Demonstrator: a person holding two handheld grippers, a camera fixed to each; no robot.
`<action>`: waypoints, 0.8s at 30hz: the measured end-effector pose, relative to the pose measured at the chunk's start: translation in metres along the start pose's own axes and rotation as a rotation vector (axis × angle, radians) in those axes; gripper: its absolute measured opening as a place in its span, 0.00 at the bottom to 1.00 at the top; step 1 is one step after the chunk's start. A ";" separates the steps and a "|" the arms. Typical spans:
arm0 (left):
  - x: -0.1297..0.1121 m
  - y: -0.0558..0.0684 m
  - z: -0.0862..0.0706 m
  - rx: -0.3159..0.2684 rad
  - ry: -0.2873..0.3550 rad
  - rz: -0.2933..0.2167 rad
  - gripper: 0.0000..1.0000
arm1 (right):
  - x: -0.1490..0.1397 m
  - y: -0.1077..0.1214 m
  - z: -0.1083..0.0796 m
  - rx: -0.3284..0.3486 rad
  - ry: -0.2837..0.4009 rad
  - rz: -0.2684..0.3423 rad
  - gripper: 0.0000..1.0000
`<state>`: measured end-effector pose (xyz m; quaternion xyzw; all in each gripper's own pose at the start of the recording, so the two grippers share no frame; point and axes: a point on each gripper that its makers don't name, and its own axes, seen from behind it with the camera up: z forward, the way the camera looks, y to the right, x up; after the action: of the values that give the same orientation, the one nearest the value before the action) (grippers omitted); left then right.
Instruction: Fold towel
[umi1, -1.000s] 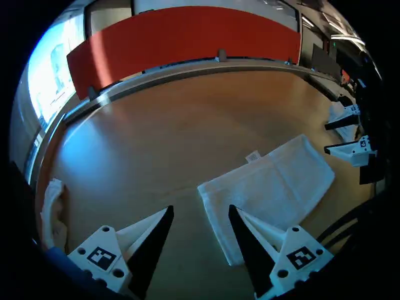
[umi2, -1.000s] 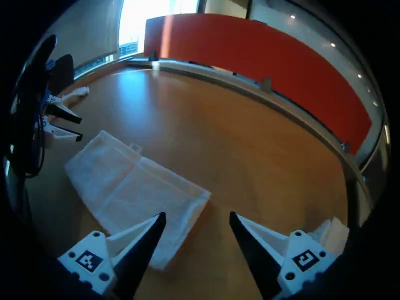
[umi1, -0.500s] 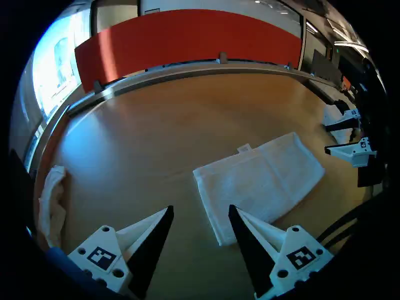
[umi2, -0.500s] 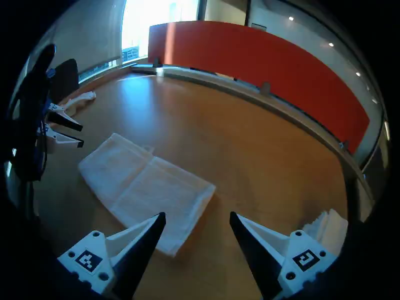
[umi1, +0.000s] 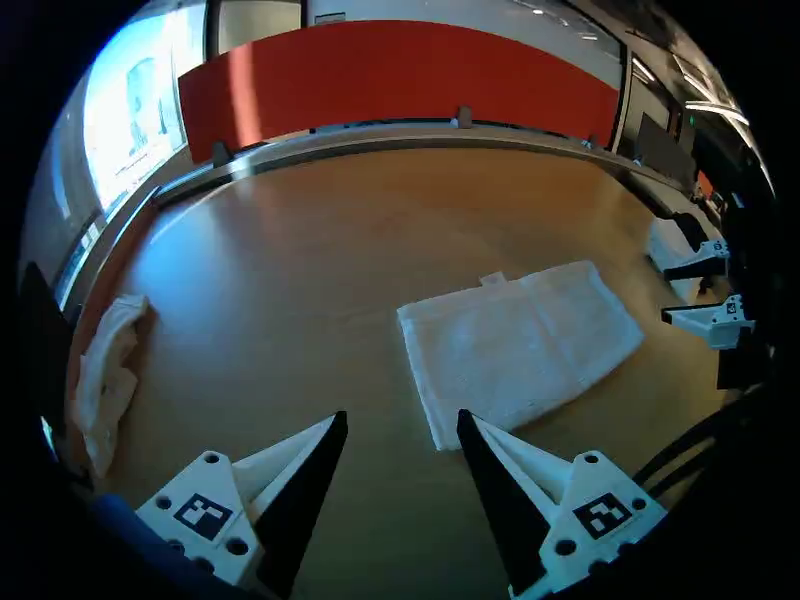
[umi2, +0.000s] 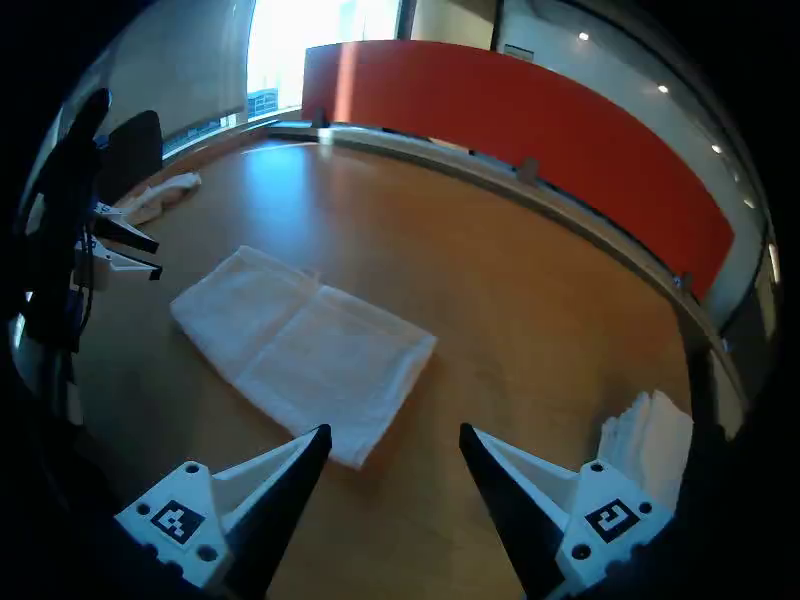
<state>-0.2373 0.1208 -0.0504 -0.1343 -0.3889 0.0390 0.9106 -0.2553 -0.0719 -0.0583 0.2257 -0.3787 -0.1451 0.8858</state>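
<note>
Wood tbl (umi1: 300, 260), folded towel (umi1: 520, 345) flat, mid-surface

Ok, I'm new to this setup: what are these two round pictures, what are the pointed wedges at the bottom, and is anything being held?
There is no robot arm here. A person holds a two-finger gripper in each hand, and a fisheye camera rides on each one. The left gripper view looks forward along the left gripper; the pointed wedges at the bottom are its own two fingers. The right gripper view does the same for the right gripper. Each view also catches the other gripper farther off, near its side edge.

On the brown wooden table lies a folded white towel, flat and rectangular, in front of both grippers. A crumpled white cloth lies near the table's edge, and a pile of white cloth sits beside the right gripper. Both grippers are open and hold nothing.
</note>
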 end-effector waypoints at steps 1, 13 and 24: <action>-0.001 -0.001 -0.001 0.004 0.001 -0.002 0.81 | 0.000 -0.001 0.000 0.003 0.000 -0.002 0.99; -0.019 -0.022 -0.024 0.061 0.003 -0.049 0.81 | -0.008 -0.015 0.010 0.073 -0.015 -0.067 0.99; -0.039 -0.039 -0.042 0.105 -0.013 -0.092 0.81 | -0.013 -0.025 0.021 0.130 -0.036 -0.119 0.98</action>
<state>-0.2358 0.0675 -0.0946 -0.0682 -0.3981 0.0182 0.9146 -0.2816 -0.0932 -0.0662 0.3021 -0.3892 -0.1767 0.8521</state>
